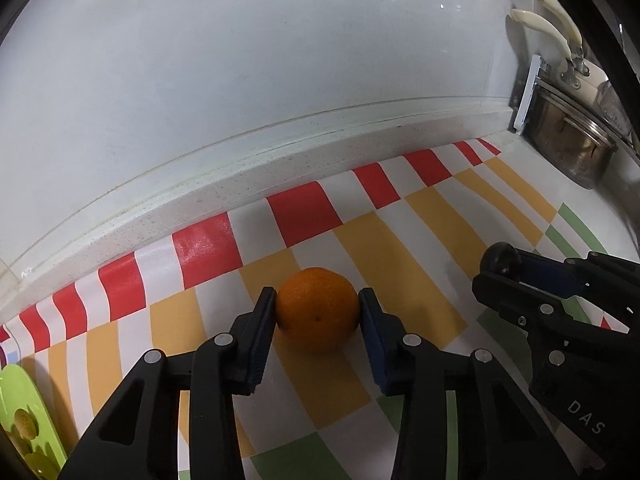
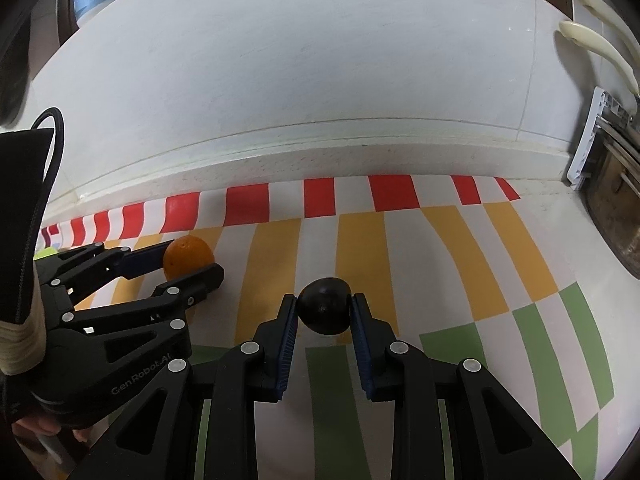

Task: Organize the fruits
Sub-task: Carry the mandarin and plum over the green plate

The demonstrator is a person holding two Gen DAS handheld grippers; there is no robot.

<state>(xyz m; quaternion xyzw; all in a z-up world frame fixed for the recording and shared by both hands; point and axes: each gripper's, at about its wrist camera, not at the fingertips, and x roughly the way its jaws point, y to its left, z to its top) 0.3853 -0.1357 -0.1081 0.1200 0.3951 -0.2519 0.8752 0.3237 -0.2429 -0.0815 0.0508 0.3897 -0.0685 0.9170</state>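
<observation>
An orange [image 1: 318,308] sits between the fingertips of my left gripper [image 1: 318,306], both pads touching its sides, on the striped cloth [image 1: 432,208]. The orange also shows in the right wrist view [image 2: 187,256], held by the left gripper [image 2: 188,262]. A dark round fruit [image 2: 325,310] is pinched between the pads of my right gripper [image 2: 325,312], low over the cloth. In the left wrist view the dark fruit [image 1: 500,258] shows at the right, at the tip of the right gripper [image 1: 498,268].
A white backsplash ledge [image 1: 280,160] runs along the far edge of the cloth. A metal pot [image 1: 572,136] with cream-handled pans [image 1: 548,28] stands at the far right. A green plate [image 1: 24,420] with yellowish fruit lies at the lower left.
</observation>
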